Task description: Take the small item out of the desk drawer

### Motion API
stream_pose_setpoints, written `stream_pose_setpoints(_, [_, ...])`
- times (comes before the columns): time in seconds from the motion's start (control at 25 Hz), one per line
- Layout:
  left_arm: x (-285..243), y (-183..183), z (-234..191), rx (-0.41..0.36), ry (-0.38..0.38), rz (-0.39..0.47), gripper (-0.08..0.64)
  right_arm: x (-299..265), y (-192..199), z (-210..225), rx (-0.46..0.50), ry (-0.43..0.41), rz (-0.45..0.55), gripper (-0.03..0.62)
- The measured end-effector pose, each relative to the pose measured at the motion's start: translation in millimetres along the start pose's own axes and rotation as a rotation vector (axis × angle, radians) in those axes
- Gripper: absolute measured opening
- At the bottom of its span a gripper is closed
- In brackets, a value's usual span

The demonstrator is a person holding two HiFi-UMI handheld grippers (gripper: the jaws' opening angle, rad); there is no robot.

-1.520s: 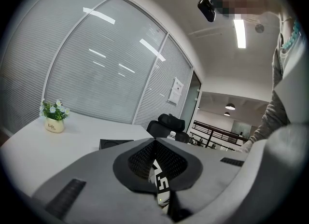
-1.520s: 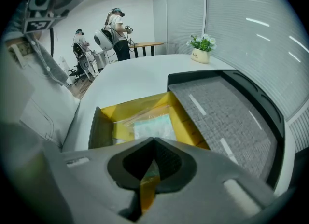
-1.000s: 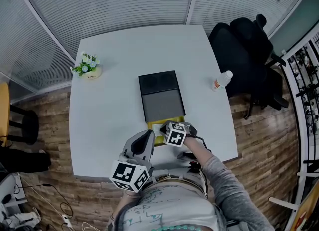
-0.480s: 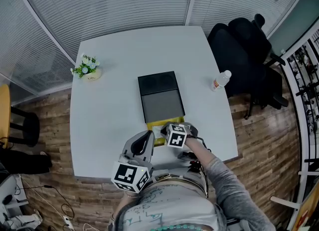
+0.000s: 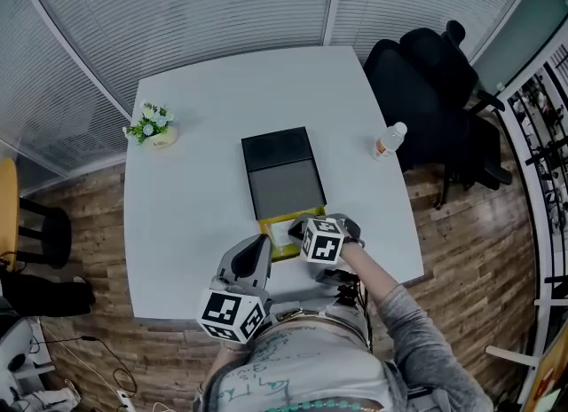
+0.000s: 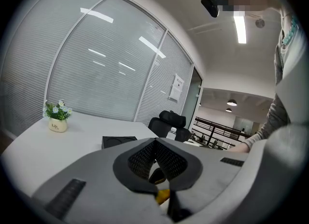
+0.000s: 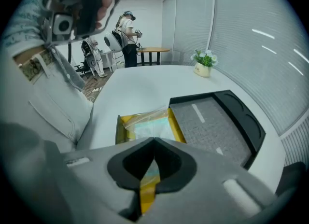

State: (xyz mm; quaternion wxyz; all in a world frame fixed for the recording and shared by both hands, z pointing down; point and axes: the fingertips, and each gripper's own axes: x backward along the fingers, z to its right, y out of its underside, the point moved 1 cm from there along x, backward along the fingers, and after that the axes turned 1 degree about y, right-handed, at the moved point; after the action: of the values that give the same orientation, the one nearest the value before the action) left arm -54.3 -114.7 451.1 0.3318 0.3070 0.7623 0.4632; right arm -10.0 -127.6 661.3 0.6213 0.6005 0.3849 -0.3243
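Right gripper jaws pressed together, seemingly pinching just the edge of the bag lying in the open drawer, left gripper closed, empty; slick thin plastic could slip free and drop back.

An office — blinds, swivel chair, meeting table.

- The desk looked like smooth, matt white laminate.
- The drawer was yellow inside, with a slight sheen.
- The plastic bag was clear, crinkly and glossy.
- The black box was matt plastic, and its grey panel looked rough, kinda felt-like.
- The left claw and right claw were matt grey plastic, with black ribbed pads.
- The floor was wood planks, low sheen.
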Motion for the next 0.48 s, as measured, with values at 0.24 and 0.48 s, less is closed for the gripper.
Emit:
stream_pose_setpoints(0.24, [-1.2,4.7,2.5,0.001,-0.001,-0.012,-0.003,40.0,-14.2,6.4,-0.013,0.001,0.024,0.003])
stream_pose_setpoints(0.48, [-1.2,8.9,6.7,-0.018,0.002,-0.025,-0.003,75.8,-29.3,5.6,-0.009,-0.011,0.043,0.003])
